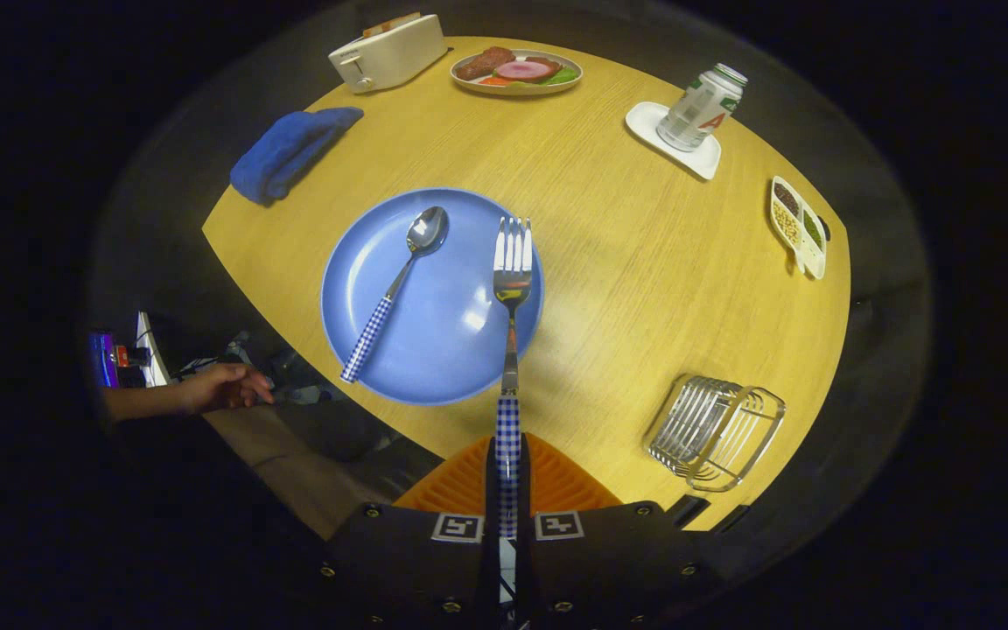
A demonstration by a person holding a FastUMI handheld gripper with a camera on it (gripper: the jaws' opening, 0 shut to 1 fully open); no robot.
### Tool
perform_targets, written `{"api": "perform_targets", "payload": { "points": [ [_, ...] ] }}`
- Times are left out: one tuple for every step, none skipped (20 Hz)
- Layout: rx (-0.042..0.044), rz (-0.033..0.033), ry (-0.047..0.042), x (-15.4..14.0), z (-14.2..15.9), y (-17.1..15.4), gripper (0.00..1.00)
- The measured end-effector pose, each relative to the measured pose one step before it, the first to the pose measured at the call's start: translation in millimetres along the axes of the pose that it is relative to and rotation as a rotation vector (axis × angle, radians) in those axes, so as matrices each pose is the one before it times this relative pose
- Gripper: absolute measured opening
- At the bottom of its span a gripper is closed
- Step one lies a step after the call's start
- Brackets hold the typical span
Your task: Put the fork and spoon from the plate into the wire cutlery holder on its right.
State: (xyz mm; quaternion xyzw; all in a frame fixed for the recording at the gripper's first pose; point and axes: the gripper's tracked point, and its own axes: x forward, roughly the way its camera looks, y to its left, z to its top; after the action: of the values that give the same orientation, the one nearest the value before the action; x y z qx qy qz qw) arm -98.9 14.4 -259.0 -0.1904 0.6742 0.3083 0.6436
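My gripper (508,455) is shut on the blue-checked handle of the fork (511,297), both fingers pressing on it. The fork points straight ahead, lifted, its tines over the right part of the blue plate (443,350). The spoon (399,284), with the same checked handle, lies on the plate to the left of the fork, bowl pointing away. The wire cutlery holder (716,430) stands on the wooden table to the right of the plate and of my fingers, near the table's front edge.
On the round wooden table (644,262): a blue cloth (290,150) beyond the plate to the left, a toaster (388,52), a plate of food (517,70), a can (701,107) on a white coaster, a small divided dish (797,226). A person's hand (220,387) is off the table's left.
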Motion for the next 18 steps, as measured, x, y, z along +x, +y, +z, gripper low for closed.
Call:
{"api": "perform_targets", "payload": {
  "points": [
    [0.00245,-0.01095,0.01004,-7.68,-7.13,-8.34,0.07],
    [0.00237,-0.01421,0.00886,-5.73,-8.16,-9.38,0.07],
    [0.00229,-0.02309,0.00972,-5.3,-6.86,-10.94,0.07],
    [0.00274,-0.02061,0.01344,-3.45,-8.8,-10.9,0.07],
    [0.00425,-0.01464,0.01715,-4.15,-7.52,-9.53,0.07],
    [0.00314,-0.01233,0.01834,-1.13,-10.74,-8.4,0.07],
    [0.00239,-0.01231,0.01789,-2.97,-7.59,-8.74,0.07],
    [-0.00082,-0.0162,0.01525,-2.06,-7.7,-8.53,0.07],
    [-0.00585,-0.01785,0.01842,-1.2,-7.12,-8.35,0.07],
    [-0.00811,-0.01591,0.02026,-0.5,-8.4,-7.17,0.07],
    [-0.00996,-0.01639,0.02492,-1.56,-8.65,-8.0,0.07],
    [-0.00955,-0.0168,0.02148,-1.14,-8.36,-7.63,0.07],
    [-0.0076,-0.01688,0.02487,-0.95,-7.92,-7.79,0.07],
    [-0.00602,-0.01652,0.0188,0.89,-5.09,-9.33,0.07],
    [-0.00157,-0.01524,0.01873,0.8,-3.26,-8.84,0.07],
    [-0.00079,-0.01474,0.02589,2.1,-7.51,-7.61,0.07],
    [-0.00436,-0.01041,0.02732,0.86,-4.49,-6.64,0.07],
    [-0.00576,-0.00256,0.02545,2.34,-3.69,-4.47,0.07]
  ]
}}
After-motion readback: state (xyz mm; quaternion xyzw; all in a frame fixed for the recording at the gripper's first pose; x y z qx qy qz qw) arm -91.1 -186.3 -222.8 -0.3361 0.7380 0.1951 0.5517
